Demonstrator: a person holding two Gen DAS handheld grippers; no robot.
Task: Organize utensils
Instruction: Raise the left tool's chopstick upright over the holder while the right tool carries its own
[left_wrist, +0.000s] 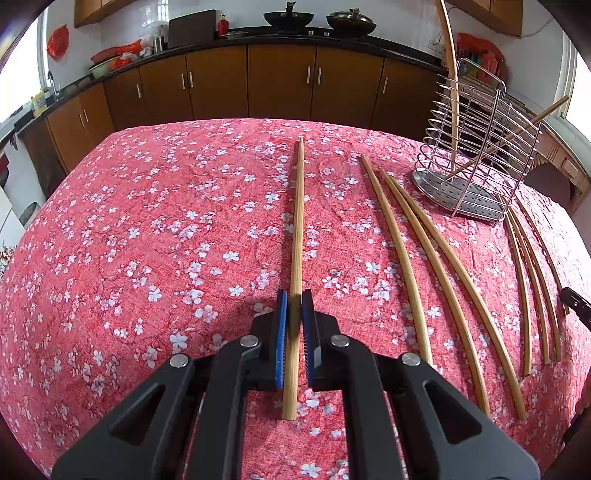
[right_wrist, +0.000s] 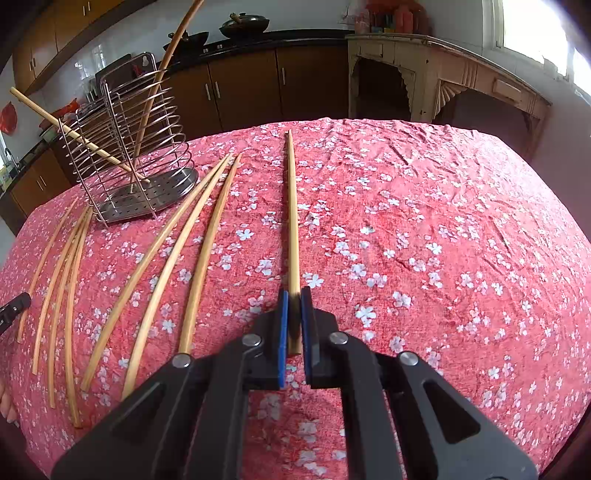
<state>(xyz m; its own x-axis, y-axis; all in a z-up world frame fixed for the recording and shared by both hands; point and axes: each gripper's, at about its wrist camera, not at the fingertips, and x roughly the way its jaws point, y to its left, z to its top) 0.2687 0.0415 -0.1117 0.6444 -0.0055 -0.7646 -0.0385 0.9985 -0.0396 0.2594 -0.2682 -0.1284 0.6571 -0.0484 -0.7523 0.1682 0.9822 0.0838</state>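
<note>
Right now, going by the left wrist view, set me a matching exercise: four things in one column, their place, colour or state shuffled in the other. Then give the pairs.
Things
1. wire rack
2. tablecloth
3. left gripper
4. woks

Descriptions
A. on the far counter
B. fingers either side of a chopstick lying on the cloth
C. red with white blossoms
D. two chopsticks leaning inside

Pairs: 1-D, 2-C, 3-B, 4-A
</note>
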